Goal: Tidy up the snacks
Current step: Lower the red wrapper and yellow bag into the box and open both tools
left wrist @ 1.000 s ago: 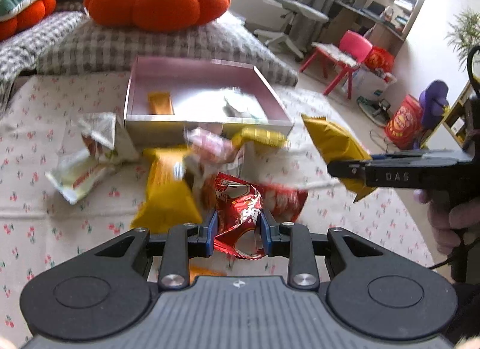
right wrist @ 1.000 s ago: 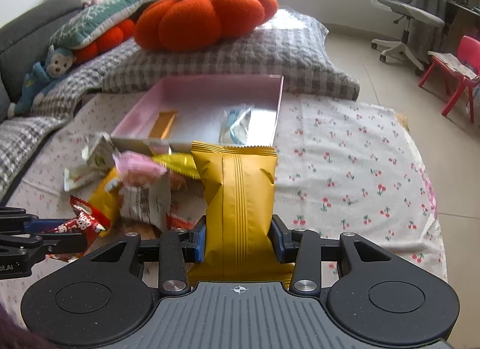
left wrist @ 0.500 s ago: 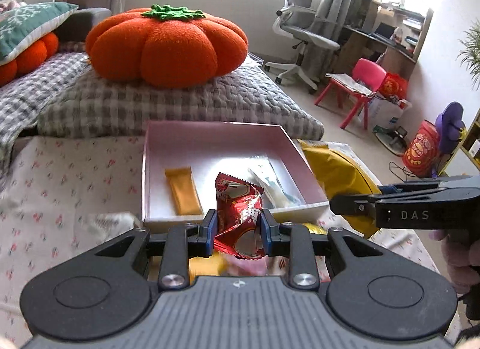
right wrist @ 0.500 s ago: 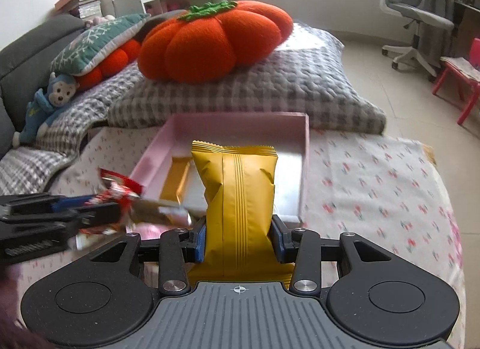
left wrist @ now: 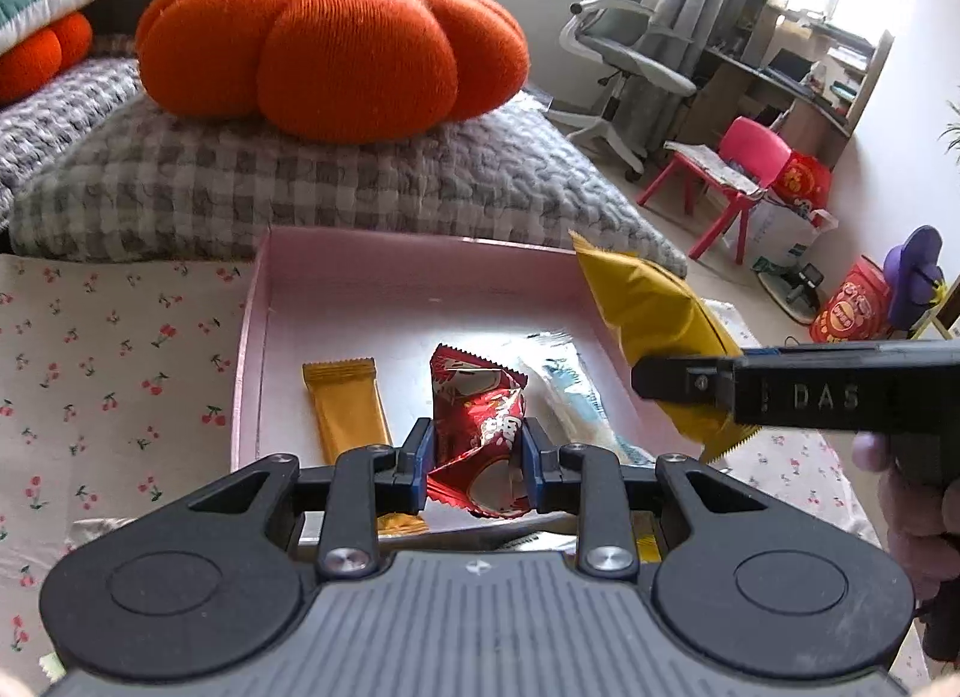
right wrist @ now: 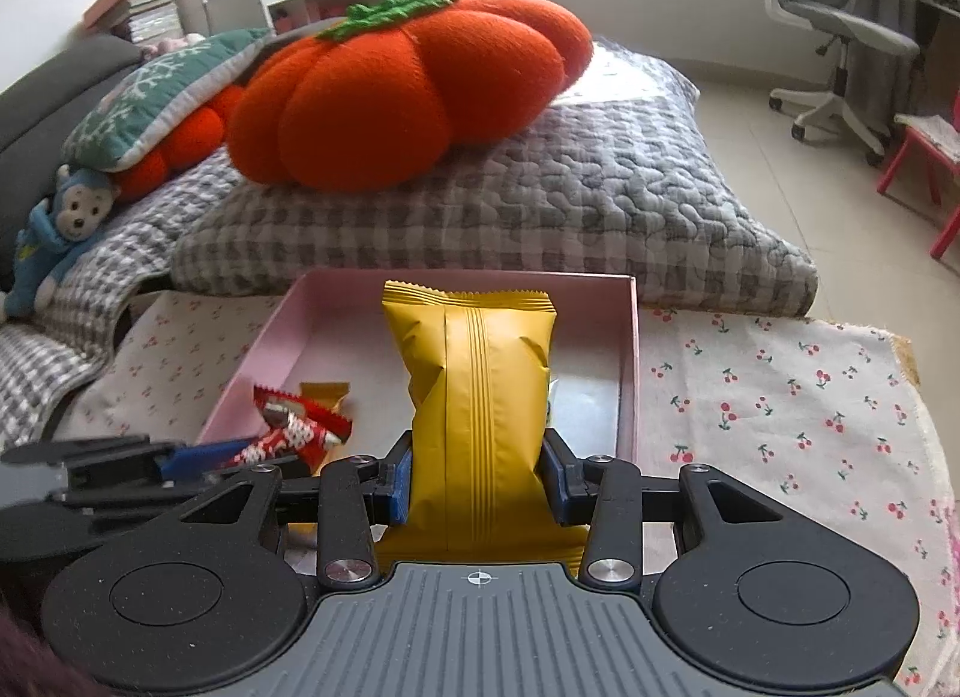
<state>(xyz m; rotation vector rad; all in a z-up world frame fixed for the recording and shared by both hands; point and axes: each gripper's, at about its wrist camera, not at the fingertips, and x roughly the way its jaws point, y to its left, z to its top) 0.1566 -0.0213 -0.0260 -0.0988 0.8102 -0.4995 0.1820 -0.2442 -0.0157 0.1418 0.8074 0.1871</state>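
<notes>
Pinching a red snack packet (left wrist: 480, 433) between its pads, left gripper (left wrist: 474, 460) hangs over the near part of the pink box (left wrist: 252, 337); to its right, right gripper (right wrist: 477, 484) clamps an upright yellow snack bag (right wrist: 480, 397) above the same box.

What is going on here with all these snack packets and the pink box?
A person holds a gripper in each hand and is sorting snacks into the pink box. The left gripper is shut on a red packet over the box; the right gripper is shut on a yellow packet near its right side. A small orange bar and a pale blue-and-white packet already lie inside.
</notes>
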